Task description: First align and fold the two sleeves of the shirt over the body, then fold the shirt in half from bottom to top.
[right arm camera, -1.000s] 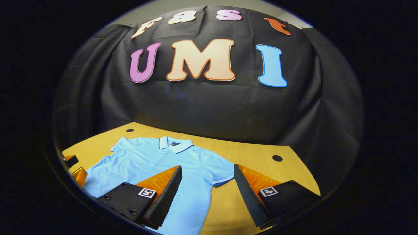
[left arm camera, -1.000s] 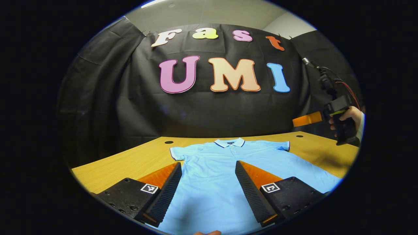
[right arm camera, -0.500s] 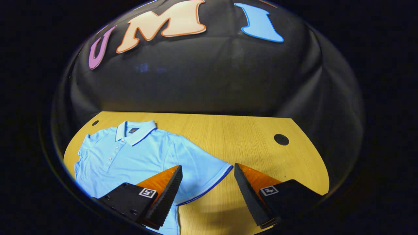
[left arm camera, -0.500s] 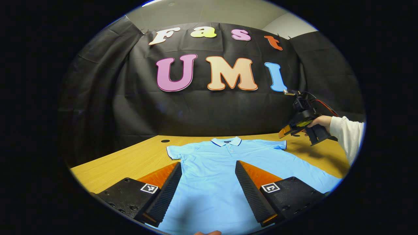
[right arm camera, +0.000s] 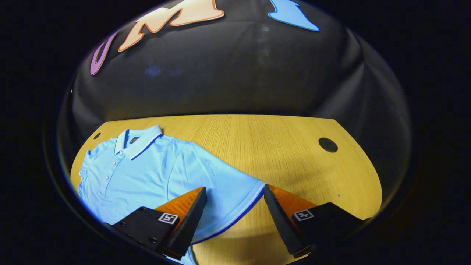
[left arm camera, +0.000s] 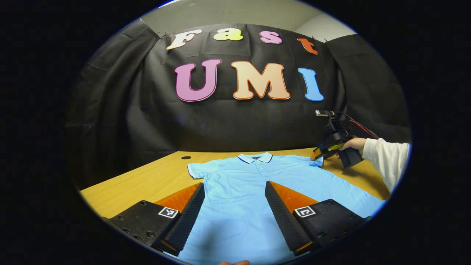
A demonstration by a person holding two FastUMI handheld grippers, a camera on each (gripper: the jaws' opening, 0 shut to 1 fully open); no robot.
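Observation:
A light blue polo shirt (left arm camera: pixel 250 191) lies flat on the wooden table (left arm camera: pixel 147 180), collar toward the back wall, both short sleeves spread out. My left gripper (left arm camera: pixel 235 200) hovers open over the shirt's lower body. In the left gripper view the right gripper (left arm camera: pixel 318 154) is far off at the shirt's right sleeve (left arm camera: pixel 312 162), held by a hand in a white sleeve (left arm camera: pixel 386 158). In the right gripper view the shirt (right arm camera: pixel 147 173) spreads to the left and my right gripper (right arm camera: pixel 235 204) is open low over the sleeve's striped hem (right arm camera: pixel 239 209), the hem lying between its fingers.
The table (right arm camera: pixel 279 147) has a round cable hole (right arm camera: pixel 328 144) at the back right and another hole (left arm camera: pixel 186 158) at the back left. Black cloth closes the booth behind and at the sides. Bare wood lies right of the shirt.
The right gripper has come down and forward to the right sleeve's hem, tilting toward the table. The left gripper has hardly moved. The shirt lies as before.

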